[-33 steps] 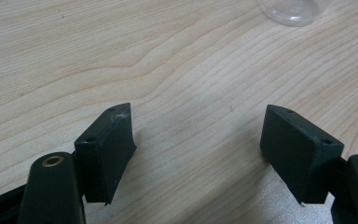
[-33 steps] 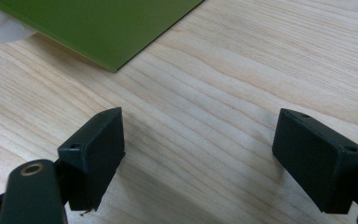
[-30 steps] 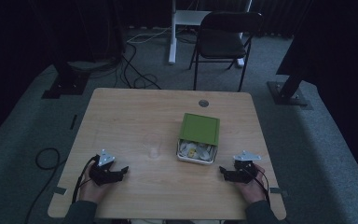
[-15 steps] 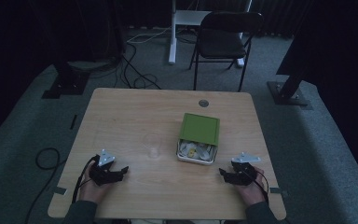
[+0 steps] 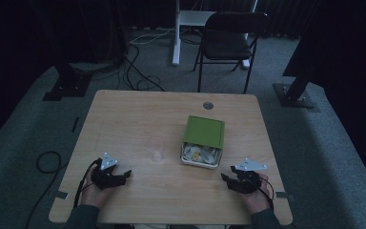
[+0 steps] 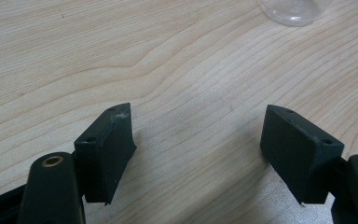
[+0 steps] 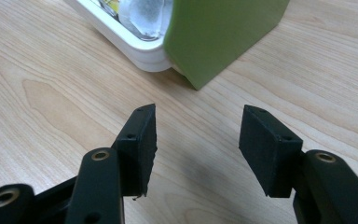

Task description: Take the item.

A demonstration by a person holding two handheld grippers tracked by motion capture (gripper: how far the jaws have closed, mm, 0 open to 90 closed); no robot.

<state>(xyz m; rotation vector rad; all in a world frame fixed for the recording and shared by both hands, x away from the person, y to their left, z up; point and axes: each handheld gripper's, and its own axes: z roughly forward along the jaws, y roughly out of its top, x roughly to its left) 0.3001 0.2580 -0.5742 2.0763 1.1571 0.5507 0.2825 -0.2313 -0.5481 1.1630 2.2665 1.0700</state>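
A white box [image 5: 200,157] with a green lid [image 5: 204,131] slid partly back stands right of the table's middle, with small packets showing inside. A clear plastic cup [image 5: 156,147] stands left of it. My left gripper [image 5: 123,175] rests near the front left edge, open, with bare wood between its pads [image 6: 109,140]. My right gripper [image 5: 226,179] sits at the front right, pointing toward the box [image 7: 135,44] and its green lid [image 7: 223,28]. Its jaws have just been closing and still stand apart, with nothing between them.
The wooden table [image 5: 138,109] has a round cable hole [image 5: 208,105] at the back. The cup's base [image 6: 291,10] shows ahead of the left gripper. A black chair [image 5: 228,43] and stand bases are on the floor behind.
My right gripper has shifted slightly inward and up, and its jaws have narrowed. The left gripper has stayed in place.
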